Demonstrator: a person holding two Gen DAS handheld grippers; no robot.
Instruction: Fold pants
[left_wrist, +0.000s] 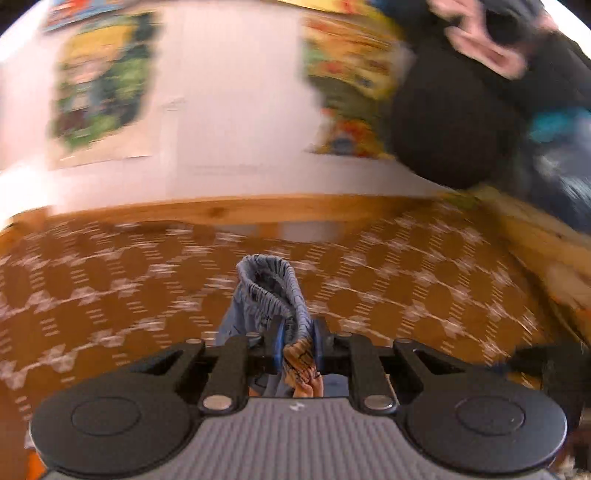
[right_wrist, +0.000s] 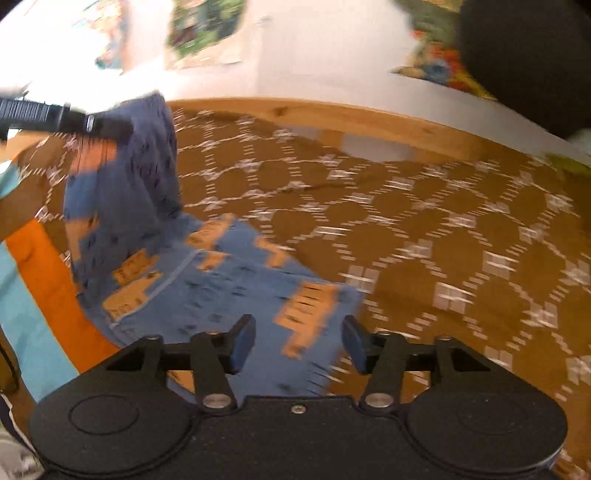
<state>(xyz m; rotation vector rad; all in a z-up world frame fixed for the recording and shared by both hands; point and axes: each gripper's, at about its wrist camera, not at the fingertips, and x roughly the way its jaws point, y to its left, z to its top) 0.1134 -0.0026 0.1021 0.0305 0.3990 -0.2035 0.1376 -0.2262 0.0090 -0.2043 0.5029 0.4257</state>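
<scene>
Here the left gripper (left_wrist: 297, 343) has its blue pads pressed together on the pants (left_wrist: 271, 295), low in the middle of the left wrist view. The elastic waistband bunches up above the pads in a gathered blue loop, and a strip of orange-patterned cloth hangs down between the fingers toward the camera. Behind it lies the brown bedspread (left_wrist: 424, 295) with its white diamond pattern, blurred, and above that a wooden rail (left_wrist: 229, 210) runs across the middle of the frame. Blurred posters (left_wrist: 99, 92) hang on the white wall at the top.

In the right wrist view, the right gripper (right_wrist: 298, 345) sits at lower centre with its fingers spread wide apart and nothing between them. The pants (right_wrist: 221, 284), blue with orange patches, lie spread on the bedspread (right_wrist: 443, 240) from lower centre toward the left. At the upper left, one end of them is lifted off the bed, hanging from the left gripper (right_wrist: 110, 127), which reaches in from the left edge. An orange and teal cloth (right_wrist: 33, 280) lies along the lower left edge. The rail (right_wrist: 351, 118) curves across the upper part.
</scene>
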